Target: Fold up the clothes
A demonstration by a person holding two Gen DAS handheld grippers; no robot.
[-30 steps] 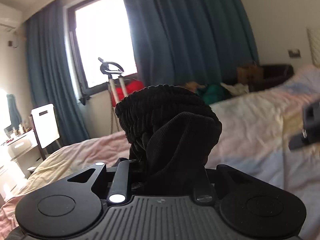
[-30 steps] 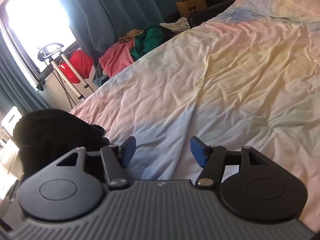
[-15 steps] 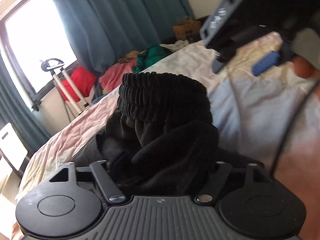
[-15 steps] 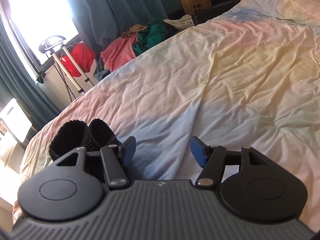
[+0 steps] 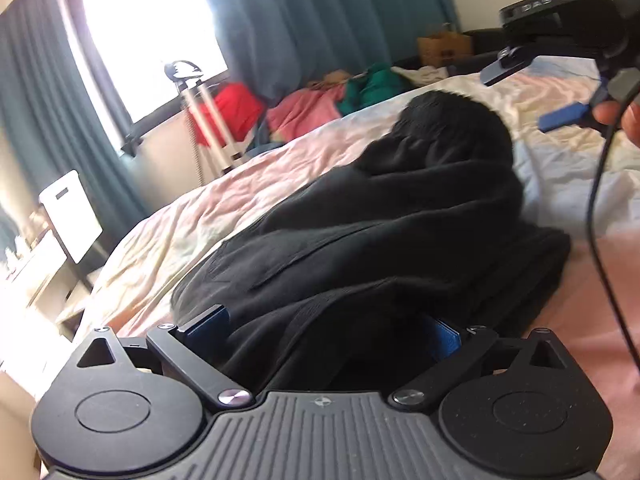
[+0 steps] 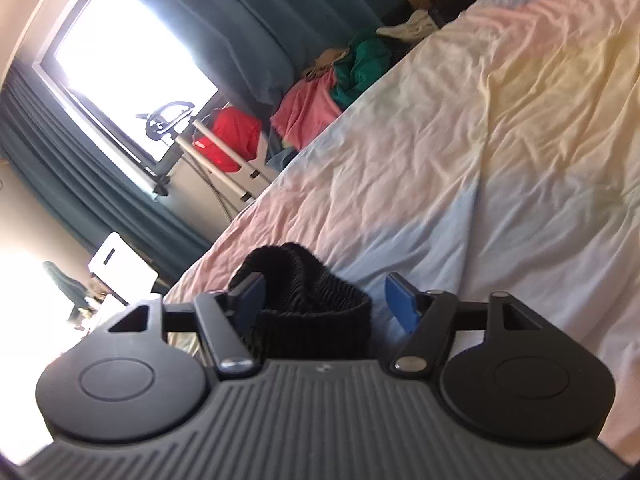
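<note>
On the wide bed with its crumpled pastel sheet (image 5: pixel 192 224), a black knitted garment (image 5: pixel 400 232) is seen heaped in loose folds, its ribbed cuff end (image 5: pixel 444 120) raised toward the far side. Across the near edge of that heap, the left claw (image 5: pixel 324 330) is spread wide, blue pads set apart on either side of a dark fold; cloth lies between the jaws, but no pinch is made on it. Up at the right of the left wrist view, part of the other black handheld tool (image 5: pixel 560 12) is caught, with one blue fingertip (image 5: pixel 564 117) showing, a dark cable (image 5: pixel 600 184) trailing down, and a bit of a person's hand (image 5: pixel 624 118) at the frame edge.

From the right wrist view, the right claw (image 6: pixel 324 300) is also held apart, and the ribbed black cuff (image 6: pixel 308 304) is framed between its blue pads without being squeezed. Beyond the bed, a bright window (image 6: pixel 132 64) is flanked by teal curtains (image 6: pixel 224 12), and a pile of pink and green clothes (image 6: pixel 332 88) is spotted beside a red bag (image 6: pixel 228 136).
</note>
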